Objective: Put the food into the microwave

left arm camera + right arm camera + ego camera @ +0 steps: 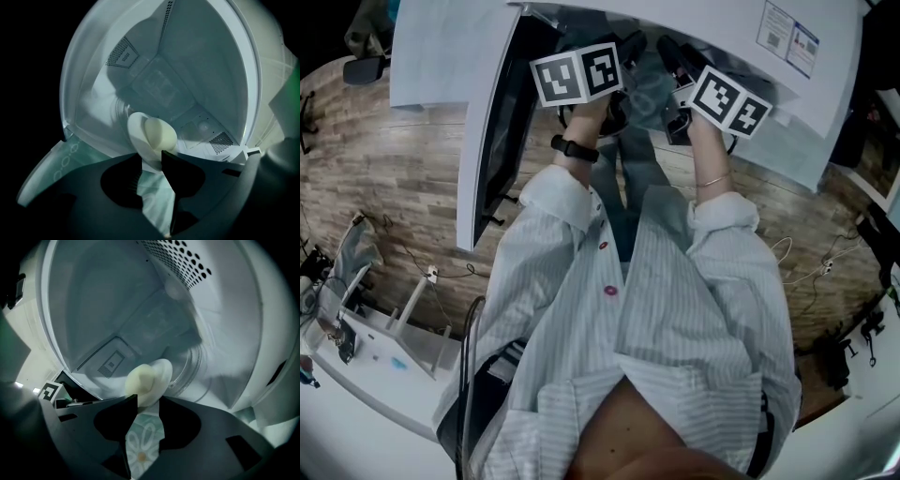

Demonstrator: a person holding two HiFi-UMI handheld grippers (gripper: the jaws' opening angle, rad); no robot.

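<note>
The left hand-held gripper (151, 158) and the right hand-held gripper (147, 401) each pinch an opposite rim of the white plate (135, 136), probably so that it does not tip and spill the pale, bun-like food (160, 133) on it. Plate and food show low in the middle of both gripper views, inside the open microwave (206, 61). I cannot tell whether the plate already rests on the glass turntable (199, 364).

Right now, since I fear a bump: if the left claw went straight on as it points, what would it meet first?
The left claw grips the plate of pale food; beyond it, probably an inner wall of the microwave, though depth is unclear.
</note>
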